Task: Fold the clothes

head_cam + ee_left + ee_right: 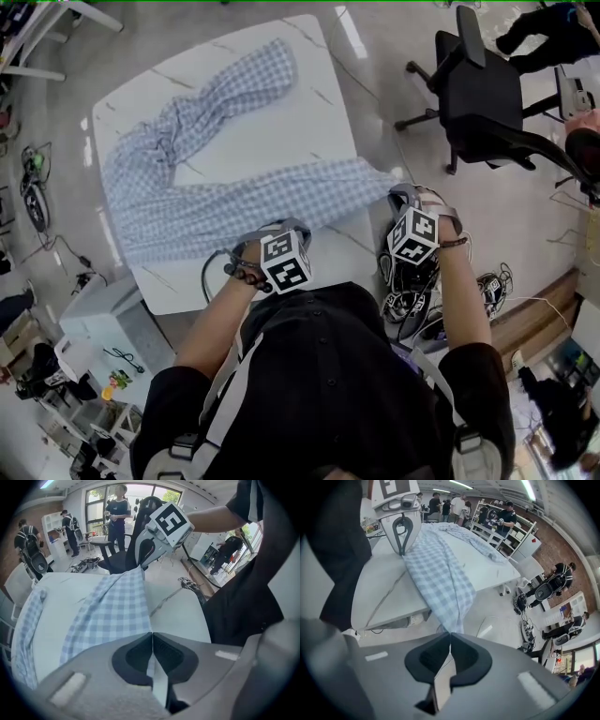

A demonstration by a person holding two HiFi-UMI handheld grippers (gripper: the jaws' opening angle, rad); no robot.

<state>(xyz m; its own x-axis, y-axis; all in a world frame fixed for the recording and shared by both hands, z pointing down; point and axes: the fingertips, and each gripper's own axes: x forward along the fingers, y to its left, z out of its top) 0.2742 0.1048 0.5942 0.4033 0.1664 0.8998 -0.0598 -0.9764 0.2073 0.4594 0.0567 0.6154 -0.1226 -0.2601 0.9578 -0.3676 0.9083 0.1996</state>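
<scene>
Garment (216,187), checked, lies across the table (309,103). The left gripper (152,634) and right gripper (450,633) are each clamped on its near edge. First fold begins; next, probably, both lift together and carry the edge across.

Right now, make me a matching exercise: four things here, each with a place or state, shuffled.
1 left gripper
2 right gripper
3 checked garment
4 office chair

A spread across the white table
B shut on the garment past the table's right corner
C black, off to the table's right
D shut on the garment at the table's near edge

Pairs: 1-D, 2-B, 3-A, 4-C
</scene>
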